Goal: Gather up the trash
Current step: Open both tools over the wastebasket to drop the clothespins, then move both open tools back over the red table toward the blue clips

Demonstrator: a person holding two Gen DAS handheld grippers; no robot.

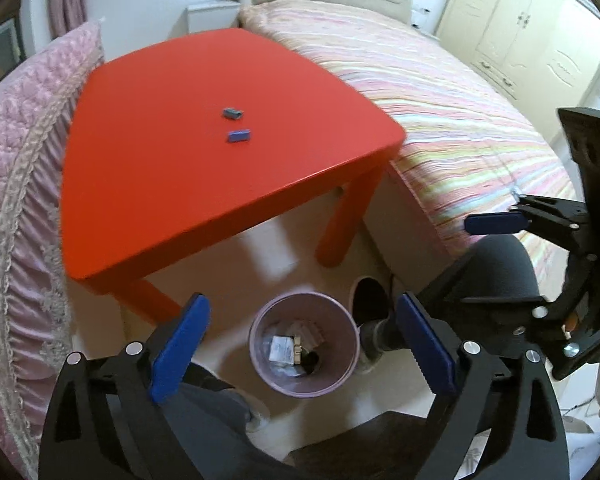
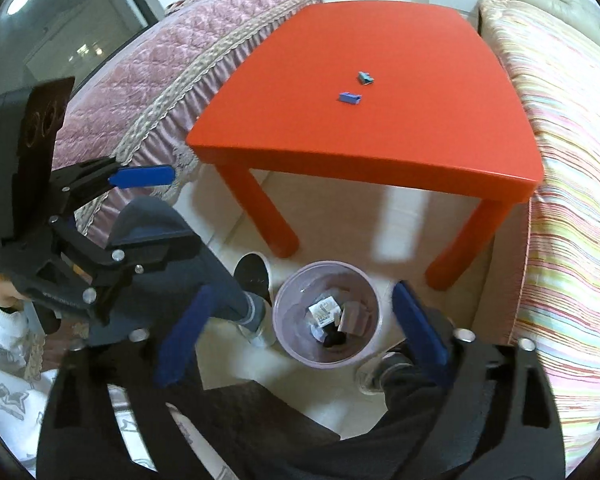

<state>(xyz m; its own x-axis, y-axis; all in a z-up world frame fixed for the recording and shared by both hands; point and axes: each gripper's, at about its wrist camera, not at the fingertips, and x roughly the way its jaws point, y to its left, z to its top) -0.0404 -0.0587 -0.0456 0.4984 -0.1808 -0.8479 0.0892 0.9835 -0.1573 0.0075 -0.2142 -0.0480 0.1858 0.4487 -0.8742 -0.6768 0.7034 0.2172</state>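
A round, smooth-walled pale lilac plastic waste bin (image 1: 304,344) stands upright on the pale tiled floor, its mouth open towards both cameras, just in front of the near legs of a glossy red table (image 1: 172,168) with rounded corners and thick round legs. Inside the bin lie crumpled scraps: a white printed wrapper (image 2: 324,310), its writing too small to read, a dull pinkish piece (image 2: 354,316) and something dark at the bottom.

Two small blue bits of trash lie on the tabletop near its middle, close together but apart. The nearer blue piece (image 1: 239,136) is a flat oblong whose long axis runs roughly across the left wrist view. The farther grey-blue piece (image 1: 233,113) is lumpier and crumpled, with no clear axis.

The left gripper (image 1: 300,350) hangs over the bin with its jaws spread wide and nothing between its matte blue pads (image 1: 180,344). The right gripper (image 2: 300,332) is likewise over the bin, jaws wide apart and empty; its black frame and one blue pad also show at the right of the left wrist view.

A quilted pink bedspread (image 1: 24,168) with a lace-trimmed ruffle flanks the table on one side, a striped pastel bed cover (image 1: 460,120) on the other. A person's dark trouser legs (image 2: 204,256) and shoes stand beside the bin.
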